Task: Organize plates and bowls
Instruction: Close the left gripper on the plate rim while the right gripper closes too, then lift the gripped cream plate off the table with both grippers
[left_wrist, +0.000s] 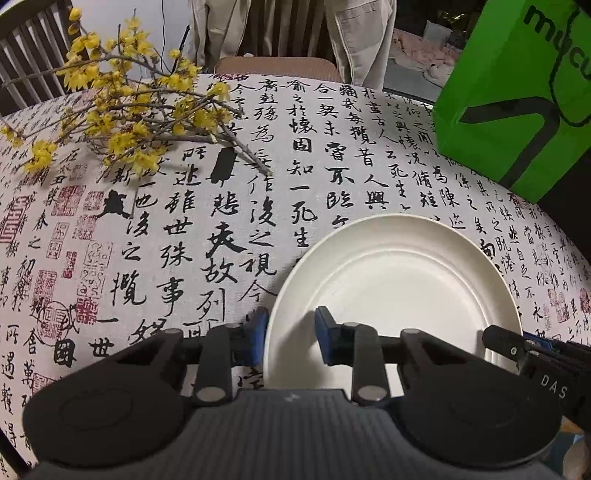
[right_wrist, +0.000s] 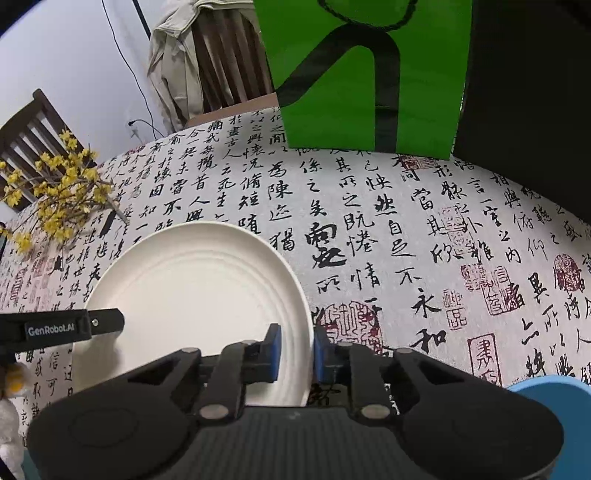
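A white ridged plate (left_wrist: 395, 291) rests on the calligraphy tablecloth; it also shows in the right wrist view (right_wrist: 192, 288). My left gripper (left_wrist: 291, 338) straddles the plate's left rim, one blue pad (left_wrist: 258, 332) outside and one inside, with a gap still showing. My right gripper (right_wrist: 296, 352) straddles the plate's right rim, its blue pads (right_wrist: 275, 350) close on either side of the edge. Each gripper shows at the edge of the other's view. A blue bowl (right_wrist: 546, 387) peeks in at the lower right.
A green paper bag (right_wrist: 365, 74) stands at the back right. A branch of yellow flowers (left_wrist: 122, 107) lies at the back left. Wooden chairs (right_wrist: 229, 55) stand behind the table, one draped with a beige jacket. A dark object (right_wrist: 528, 92) stands beside the bag.
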